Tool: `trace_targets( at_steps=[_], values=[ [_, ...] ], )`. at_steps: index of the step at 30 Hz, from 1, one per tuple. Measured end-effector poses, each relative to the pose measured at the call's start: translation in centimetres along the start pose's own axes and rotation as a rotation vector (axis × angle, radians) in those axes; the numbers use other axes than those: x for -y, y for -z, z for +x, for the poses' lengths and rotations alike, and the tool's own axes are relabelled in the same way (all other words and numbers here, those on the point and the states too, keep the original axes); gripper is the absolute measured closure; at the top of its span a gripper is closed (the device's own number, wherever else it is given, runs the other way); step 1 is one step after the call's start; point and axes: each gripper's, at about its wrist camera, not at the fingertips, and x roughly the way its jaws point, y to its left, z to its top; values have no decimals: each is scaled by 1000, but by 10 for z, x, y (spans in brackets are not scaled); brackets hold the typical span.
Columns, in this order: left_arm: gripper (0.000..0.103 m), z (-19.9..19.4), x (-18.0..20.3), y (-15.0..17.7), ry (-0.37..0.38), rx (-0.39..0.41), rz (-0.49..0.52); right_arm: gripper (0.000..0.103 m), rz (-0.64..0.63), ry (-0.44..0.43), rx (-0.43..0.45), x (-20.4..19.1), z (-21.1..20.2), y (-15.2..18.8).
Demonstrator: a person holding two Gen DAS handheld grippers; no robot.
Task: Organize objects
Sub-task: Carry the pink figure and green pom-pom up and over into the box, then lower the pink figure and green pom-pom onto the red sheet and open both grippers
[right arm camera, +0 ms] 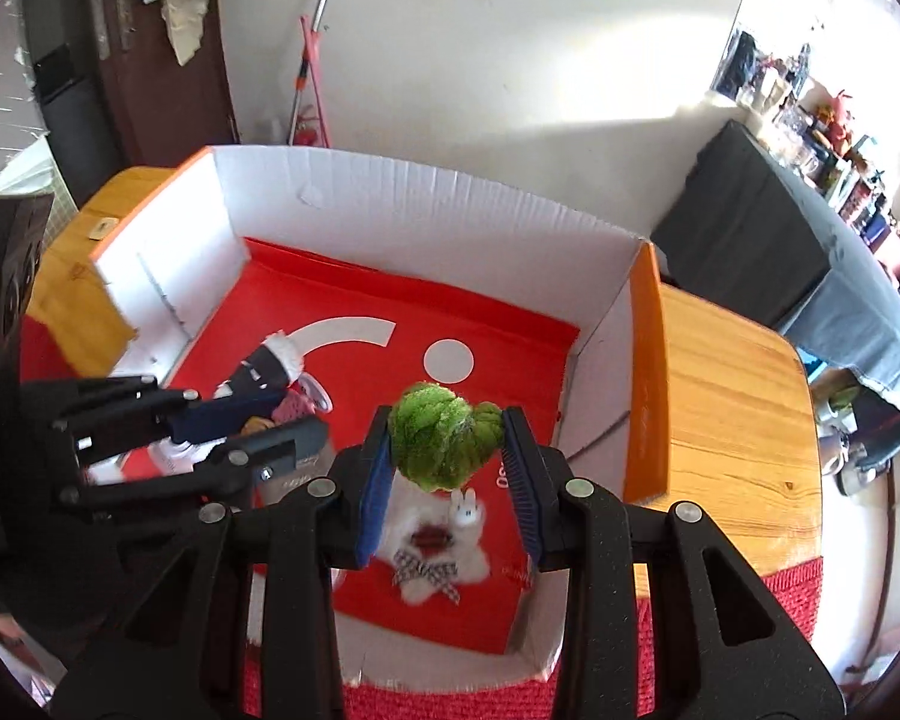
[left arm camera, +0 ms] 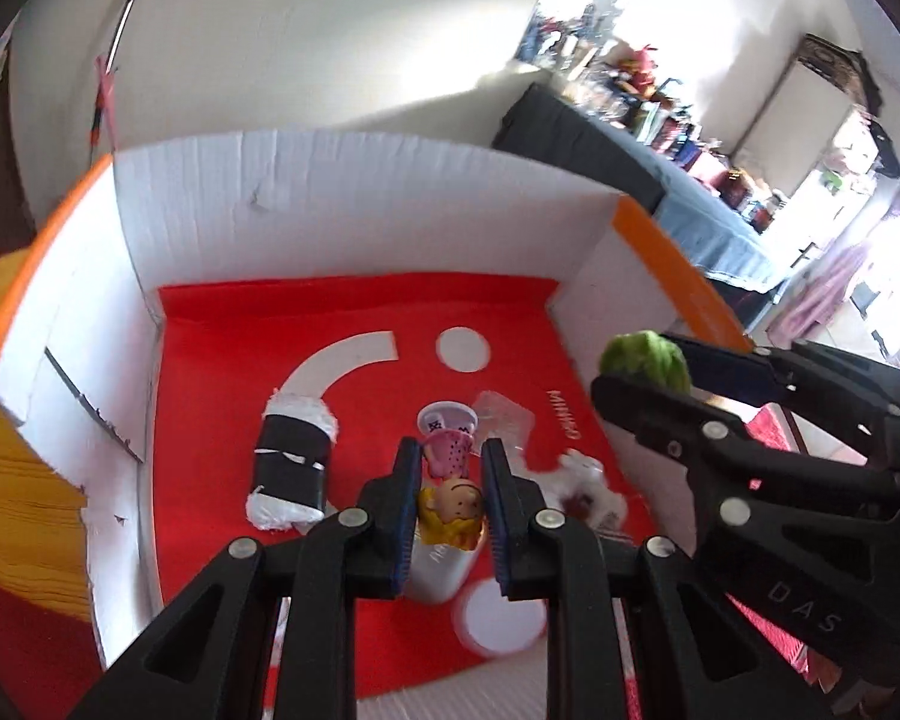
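Note:
A white cardboard box (left arm camera: 342, 180) with an orange rim and a red floor fills both views. My left gripper (left arm camera: 452, 450) is shut on a small doll (left arm camera: 453, 501) with yellow hair and a pink dress, held over the box floor. In the right wrist view, the left gripper (right arm camera: 297, 414) hangs at the left over the box. My right gripper (right arm camera: 447, 420) is shut on a fuzzy green ball (right arm camera: 444, 444) above the box's right half. From the left wrist view, the right gripper (left arm camera: 639, 360) and green ball (left arm camera: 645, 360) sit near the box's right wall.
On the box floor lie a black-and-white roll (left arm camera: 294, 462), a white cup (left arm camera: 444, 564), a white lid (left arm camera: 498, 618), a small patterned cup (left arm camera: 447, 417) and a white plush toy (right arm camera: 438, 540). The box (right arm camera: 645, 360) stands on a wooden table (right arm camera: 732, 396) with a red mat (right arm camera: 792, 588).

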Motion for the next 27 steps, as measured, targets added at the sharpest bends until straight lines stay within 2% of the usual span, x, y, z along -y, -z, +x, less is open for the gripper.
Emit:
trace_targets(
  at_steps=[8,18,27],
  values=[
    [82,19,-19,-10,27,-10,-98,69,57,22,-87,12,33,-15],
    [82,38,-31,-15,13,-33,-167,69,41,99,-195,13,64,-31],
    [82,50,-38,-15,30,-62,-232,69,42,145,-229,13,76,-35]
  ],
)
